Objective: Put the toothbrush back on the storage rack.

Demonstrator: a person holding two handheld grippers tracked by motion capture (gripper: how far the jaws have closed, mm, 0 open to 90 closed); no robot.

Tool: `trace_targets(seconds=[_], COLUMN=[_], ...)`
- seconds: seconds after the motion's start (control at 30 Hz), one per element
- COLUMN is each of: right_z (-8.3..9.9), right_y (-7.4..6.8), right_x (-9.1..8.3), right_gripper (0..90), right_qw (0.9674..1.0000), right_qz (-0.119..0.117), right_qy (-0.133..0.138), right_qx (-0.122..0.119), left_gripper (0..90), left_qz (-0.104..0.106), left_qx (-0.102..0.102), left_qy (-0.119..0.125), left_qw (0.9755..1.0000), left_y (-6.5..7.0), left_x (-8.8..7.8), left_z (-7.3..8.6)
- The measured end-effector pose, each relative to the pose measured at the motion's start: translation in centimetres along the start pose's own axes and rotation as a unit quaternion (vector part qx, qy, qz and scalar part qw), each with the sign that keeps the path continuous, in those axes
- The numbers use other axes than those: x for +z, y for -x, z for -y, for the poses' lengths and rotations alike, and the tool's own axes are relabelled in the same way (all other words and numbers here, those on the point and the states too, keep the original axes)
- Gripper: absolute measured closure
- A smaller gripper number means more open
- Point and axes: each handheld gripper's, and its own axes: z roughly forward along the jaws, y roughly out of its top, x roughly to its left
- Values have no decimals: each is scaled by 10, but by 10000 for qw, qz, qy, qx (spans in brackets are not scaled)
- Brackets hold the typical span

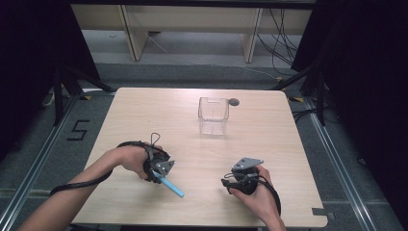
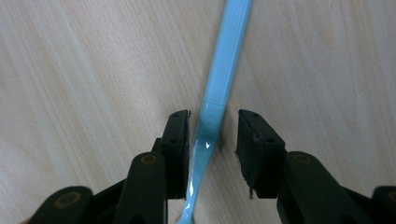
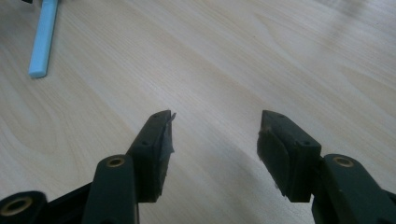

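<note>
A light blue plastic stick (image 2: 224,70), like a toothbrush handle, lies on the wooden table (image 1: 144,115). My left gripper (image 2: 214,116) is down over it with a jaw on each side. The left pad (image 2: 180,140) touches the stick, and a gap shows between the stick and the right pad (image 2: 254,144), so the gripper is open. In the high view the stick (image 1: 174,187) pokes out toward the front right from the left gripper (image 1: 161,178). My right gripper (image 1: 227,185) stands open and empty over bare wood, its jaws (image 3: 215,121) pointing toward the stick's far end (image 3: 43,42).
A clear plastic cup-like container (image 1: 213,115) stands upright at the back middle of the table. A small dark round spot (image 1: 234,101) is just behind it on the right. Dark frames and cables surround the table on the floor.
</note>
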Motion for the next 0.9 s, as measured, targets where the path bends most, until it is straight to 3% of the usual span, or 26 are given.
trace_targets(seconds=[0.23, 0.27, 0.3, 0.5, 0.7, 0.9], right_z=[1, 1, 1, 1, 1, 1], right_y=[0, -3, -3, -2, -2, -2], right_x=[0, 0, 0, -1, -2, -1], right_gripper=[454, 454, 454, 454, 453, 454], right_qw=[10000, 9998, 9997, 10000, 9998, 10000], right_qz=[2, -32, -32, -18, -32, -32], right_qy=[15, 13, 9, -8, -58, -11], right_qx=[4, 212, 230, 91, 191, 91], left_gripper=[650, 651, 653, 664, 690, 713], left_qz=[85, 85, 108, 104, 128, 109], left_qx=[79, 79, 96, 98, 118, 213], left_qy=[-120, -120, -138, -108, -142, -232], left_qw=[9999, 9999, 9998, 9998, 9997, 9994], left_y=[-4, -4, -4, -6, -7, -5], left_x=[3, 3, 4, 6, 6, 7], left_z=[-3, -3, -4, -4, -4, -6])
